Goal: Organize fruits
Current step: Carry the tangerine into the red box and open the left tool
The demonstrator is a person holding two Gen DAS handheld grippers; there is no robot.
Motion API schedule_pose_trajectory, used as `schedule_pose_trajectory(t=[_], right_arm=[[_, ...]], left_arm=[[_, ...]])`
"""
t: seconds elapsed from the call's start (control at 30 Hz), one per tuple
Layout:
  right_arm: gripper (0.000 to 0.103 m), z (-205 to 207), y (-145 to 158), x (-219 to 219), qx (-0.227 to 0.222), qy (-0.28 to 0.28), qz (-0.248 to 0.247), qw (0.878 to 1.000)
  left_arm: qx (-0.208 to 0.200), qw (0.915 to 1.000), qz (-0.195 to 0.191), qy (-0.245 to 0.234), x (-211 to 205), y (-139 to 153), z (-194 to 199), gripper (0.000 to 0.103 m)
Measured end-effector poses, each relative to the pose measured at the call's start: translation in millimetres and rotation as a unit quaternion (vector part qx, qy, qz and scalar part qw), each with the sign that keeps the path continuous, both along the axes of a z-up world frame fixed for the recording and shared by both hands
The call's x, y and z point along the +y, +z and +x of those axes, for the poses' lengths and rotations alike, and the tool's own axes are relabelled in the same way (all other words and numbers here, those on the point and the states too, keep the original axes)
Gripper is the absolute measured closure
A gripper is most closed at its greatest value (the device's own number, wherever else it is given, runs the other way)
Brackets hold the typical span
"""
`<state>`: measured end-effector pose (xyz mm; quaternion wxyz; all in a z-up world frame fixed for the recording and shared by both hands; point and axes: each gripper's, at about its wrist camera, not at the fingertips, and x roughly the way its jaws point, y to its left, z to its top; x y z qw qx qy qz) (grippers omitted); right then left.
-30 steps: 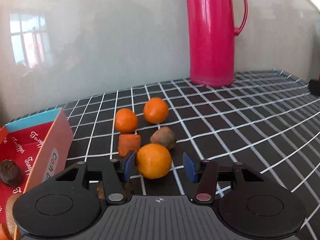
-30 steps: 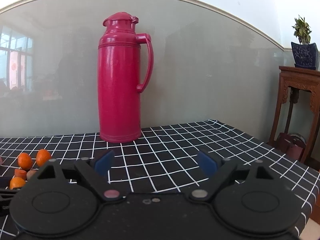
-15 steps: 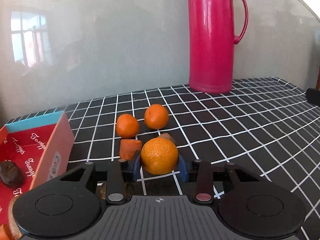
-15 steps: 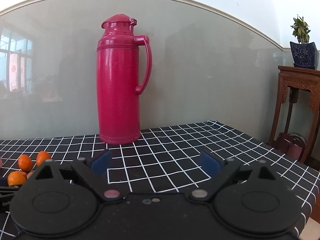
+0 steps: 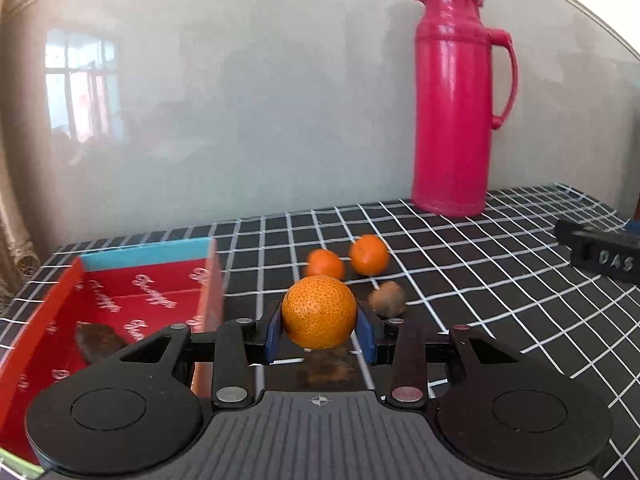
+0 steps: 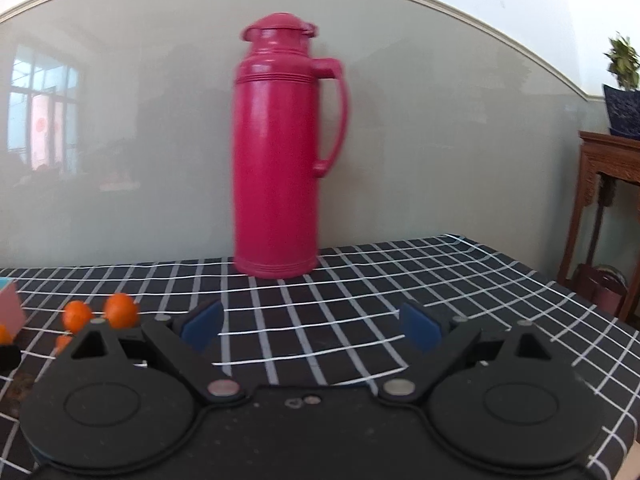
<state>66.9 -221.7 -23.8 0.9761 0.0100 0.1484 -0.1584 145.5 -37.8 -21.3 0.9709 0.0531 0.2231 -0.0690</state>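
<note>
My left gripper [image 5: 319, 330] is shut on a mandarin orange [image 5: 319, 311], lifted above the checked cloth, its blue pads pressing both sides. Behind it lie two smaller mandarins [image 5: 325, 264] [image 5: 368, 254] and a brown kiwi [image 5: 387, 298]. An open red box [image 5: 132, 292] with a blue far wall sits to the left, with a dark brown fruit [image 5: 98, 343] inside. In the right wrist view my right gripper [image 6: 310, 326] stands open and empty over the cloth; the two mandarins [image 6: 78, 313] [image 6: 121, 309] show far left.
A tall pink thermos jug [image 5: 450, 104] [image 6: 282, 152] stands at the back by the grey wall. The other gripper's black body [image 5: 602, 254] lies at the right edge of the left wrist view. A wooden stand with a potted plant [image 6: 622, 92] is beyond the table's right edge.
My left gripper closed on the front mandarin, lifted it and swung left, bringing the red box more into view. The right gripper shifted so the thermos now sits nearer the centre.
</note>
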Motion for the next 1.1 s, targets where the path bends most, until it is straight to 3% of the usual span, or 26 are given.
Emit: schedule_pose_trajectory(t=[0.5, 0.87, 0.97, 1.1], right_arm=[[0.008, 8.8, 7.6, 86.6, -0.001, 0.079, -0.018, 0.997], [0.008, 9.6, 10.1, 111.0, -0.002, 0.096, -0.023, 0.995], [0.007, 8.4, 10.2, 114.8, -0.003, 0.099, -0.028, 0.995], [0.007, 7.2, 8.8, 117.0, 0.001, 0.105, -0.032, 0.994]], left_arm=[[-0.02, 0.9961, -0.002, 0.086, 92.2, 9.6, -22.3, 0.064], [0.004, 0.9877, -0.006, 0.156, 156.9, -3.2, -27.5, 0.064], [-0.007, 0.987, -0.001, 0.16, 158.6, -2.7, -32.0, 0.049], [-0.013, 0.9873, -0.006, 0.158, 159.6, -0.9, -34.6, 0.048]])
